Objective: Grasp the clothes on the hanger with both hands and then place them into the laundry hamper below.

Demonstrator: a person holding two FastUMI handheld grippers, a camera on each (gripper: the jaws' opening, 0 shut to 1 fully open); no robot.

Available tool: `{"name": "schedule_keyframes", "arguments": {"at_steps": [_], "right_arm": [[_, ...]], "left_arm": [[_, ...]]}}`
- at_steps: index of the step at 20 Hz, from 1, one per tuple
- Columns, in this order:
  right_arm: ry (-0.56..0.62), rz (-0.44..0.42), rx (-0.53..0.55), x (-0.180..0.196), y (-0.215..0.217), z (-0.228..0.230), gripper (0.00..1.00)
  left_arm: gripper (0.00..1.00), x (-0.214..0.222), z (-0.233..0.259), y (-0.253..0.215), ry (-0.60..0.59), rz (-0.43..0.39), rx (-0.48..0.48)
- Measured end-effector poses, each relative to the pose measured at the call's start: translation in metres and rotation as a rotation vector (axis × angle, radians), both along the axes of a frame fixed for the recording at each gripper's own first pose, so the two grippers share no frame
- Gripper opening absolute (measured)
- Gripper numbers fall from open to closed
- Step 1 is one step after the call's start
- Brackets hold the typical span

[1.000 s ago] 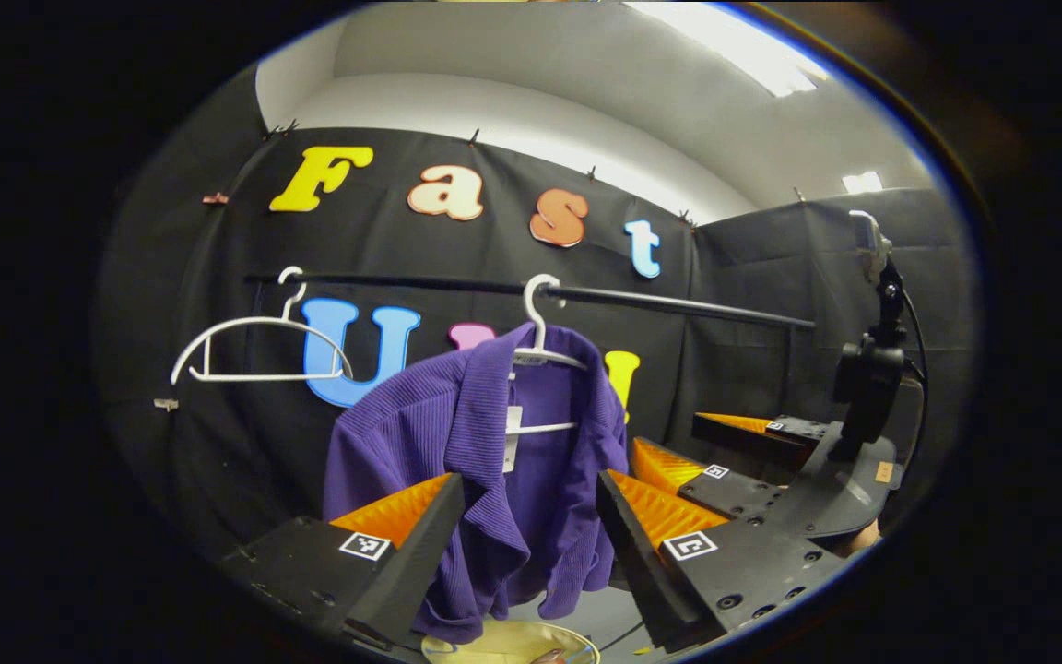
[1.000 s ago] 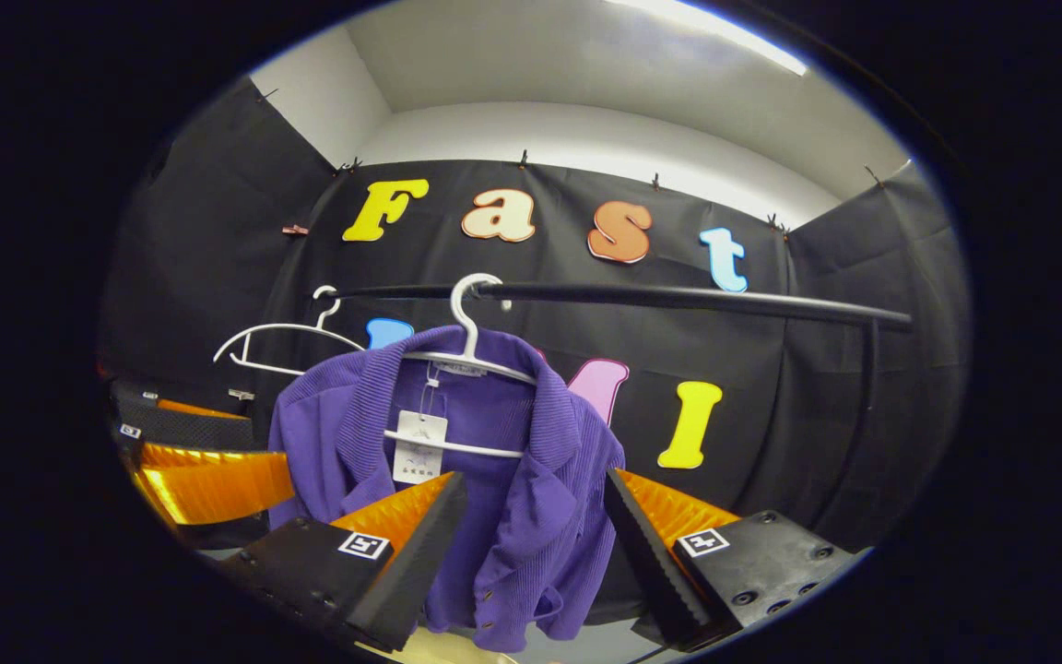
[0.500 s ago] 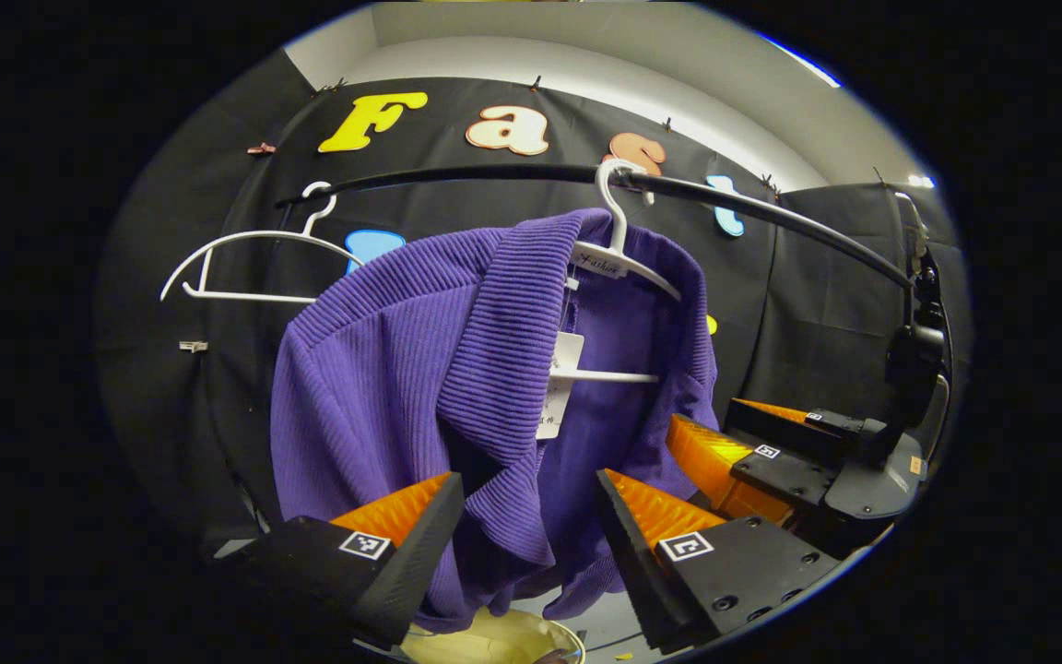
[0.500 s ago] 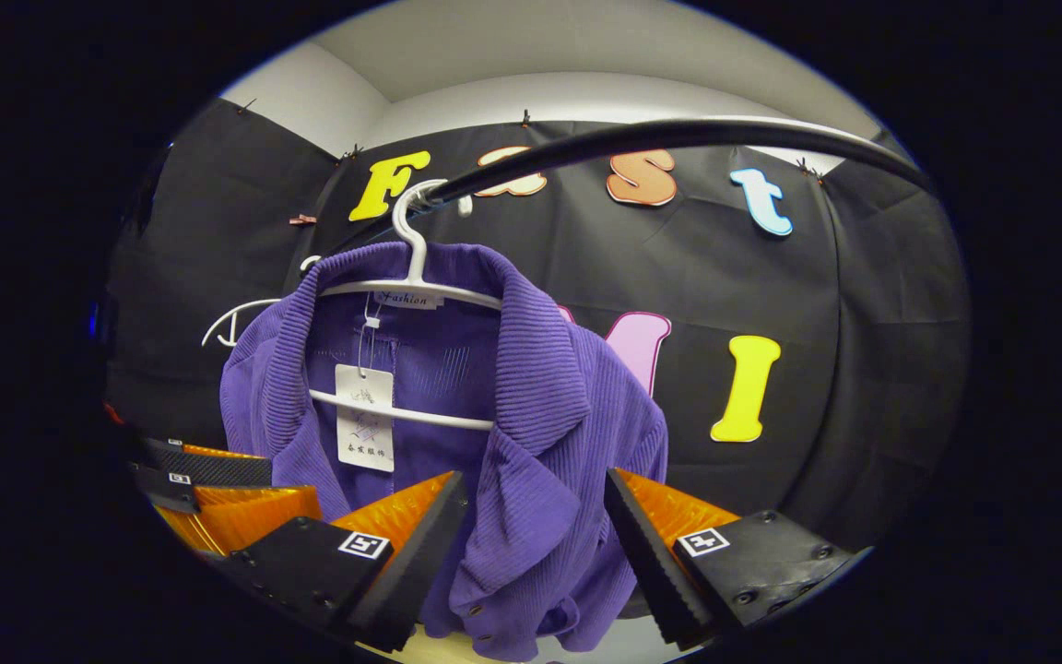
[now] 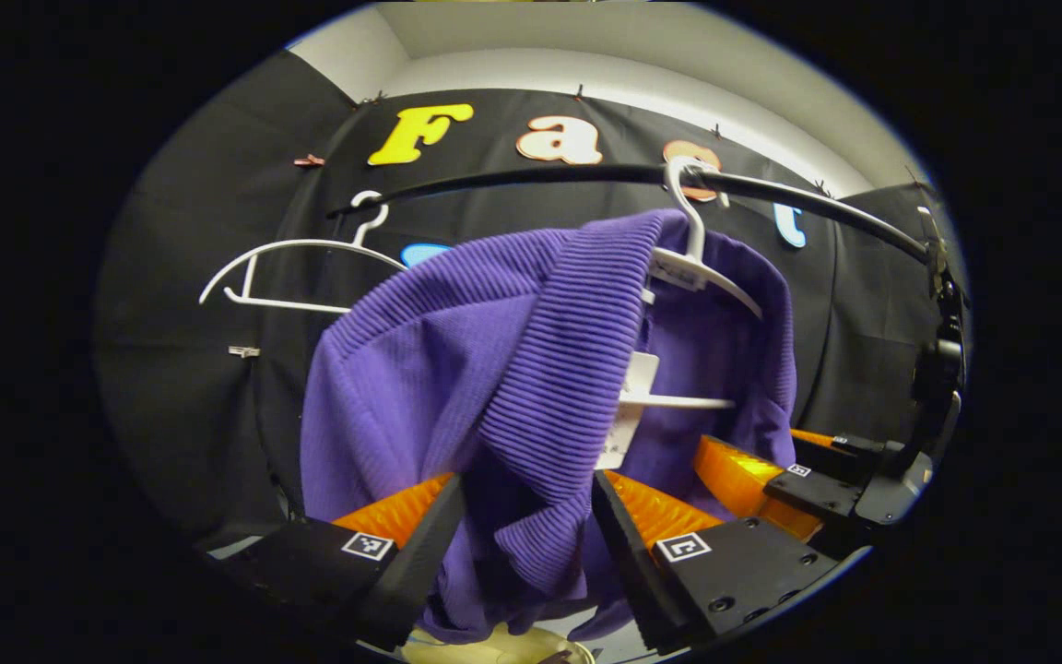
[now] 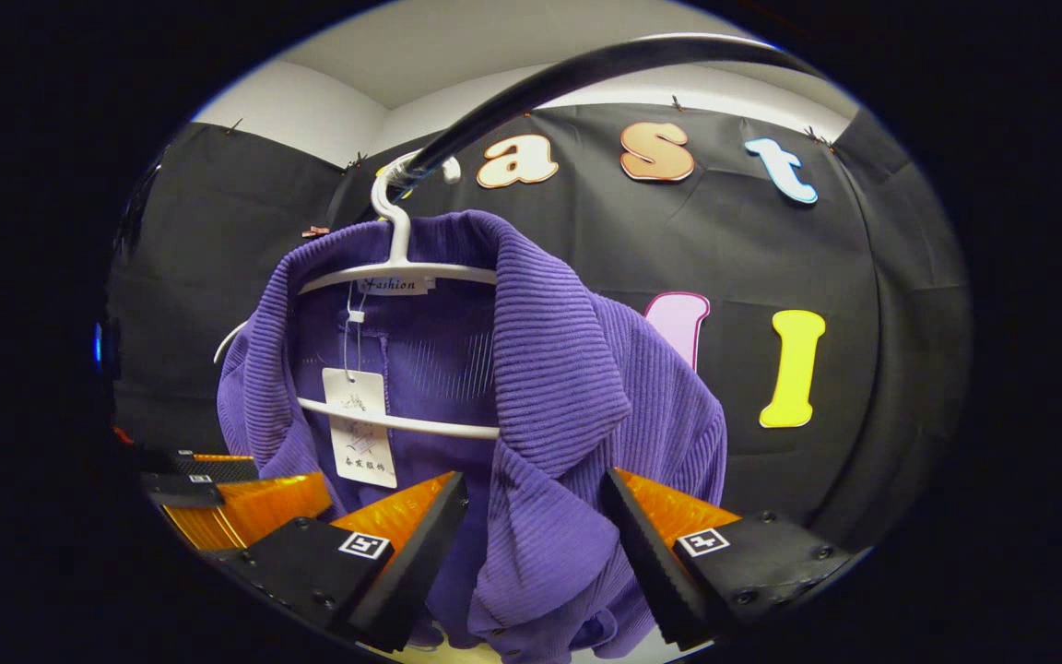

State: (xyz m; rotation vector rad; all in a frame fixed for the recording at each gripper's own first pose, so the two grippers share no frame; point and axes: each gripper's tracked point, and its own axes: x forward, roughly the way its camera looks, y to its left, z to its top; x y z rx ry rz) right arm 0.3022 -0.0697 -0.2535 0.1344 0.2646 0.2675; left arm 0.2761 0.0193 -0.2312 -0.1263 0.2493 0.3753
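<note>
- Change: over the last second I have pushed both tongs in close; the purple ribbed top [image 5: 457, 369] now looms large, each collar flap hanging between a pair of my fingers. Grasp is next, not yet made.
- Left gripper [image 5: 526, 535]: jaws wide, left collar flap between them, no squeeze.
- Right gripper [image 6: 531, 530]: jaws wide, right collar flap between them, likewise unclamped.
- Top: soft ribbed knit, drapes limp; paper tag [image 6: 360, 429] dangling inside.
- Hanger [image 6: 402, 277]: white, thin, rigid, hooked on black rail [image 5: 513, 175].
- Spare hanger [image 5: 296, 272]: bare, same rail.
- Hamper [image 5: 494, 646]: pale rim below, probably; edge poorly seen.
</note>
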Motion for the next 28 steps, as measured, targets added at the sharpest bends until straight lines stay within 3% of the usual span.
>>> {"name": "schedule_keyframes", "arguments": {"at_steps": [5,6,7,8,9,11,12,15,17,18,24,28], "right_arm": [[-0.005,-0.004,-0.047,0.007,-0.005,-0.007,0.93],[0.002,-0.010,-0.054,0.009,-0.009,-0.009,0.77],[0.016,-0.018,-0.049,0.011,-0.010,-0.012,0.70],[0.033,-0.017,-0.034,0.012,-0.009,-0.017,0.59],[0.047,-0.034,-0.028,0.016,-0.013,-0.021,0.56],[0.057,-0.047,-0.024,0.016,-0.024,-0.020,0.30],[0.060,-0.031,-0.010,0.020,-0.020,-0.026,0.17],[0.026,0.007,-0.020,0.027,-0.015,-0.029,0.17],[-0.008,-0.023,-0.056,0.031,-0.027,-0.029,0.17],[-0.008,-0.015,-0.033,0.033,-0.024,-0.028,0.08],[0.023,0.021,0.158,0.044,-0.030,-0.025,0.07],[-0.047,-0.035,0.137,0.047,-0.058,-0.002,0.07]], "left_arm": [[0.87,0.020,-0.012,-0.015,0.019,-0.032,0.006],[0.83,0.025,-0.013,-0.015,0.016,-0.041,0.002],[0.80,0.029,-0.013,-0.010,0.017,-0.029,0.002],[0.70,0.028,-0.013,0.001,0.018,0.014,0.015],[0.51,0.028,-0.014,0.014,0.019,0.060,0.026],[0.13,0.031,-0.013,0.019,0.019,0.075,0.012],[0.10,0.034,-0.014,0.017,0.021,0.058,0.001],[0.07,0.030,-0.010,0.026,0.034,0.051,0.015],[0.06,0.025,-0.007,0.032,0.046,0.058,0.036],[0.06,0.020,-0.004,0.035,0.049,0.068,0.050],[0.06,-0.004,0.028,0.061,0.019,0.141,0.104],[0.05,-0.022,0.067,0.074,-0.039,0.203,0.174]]}}
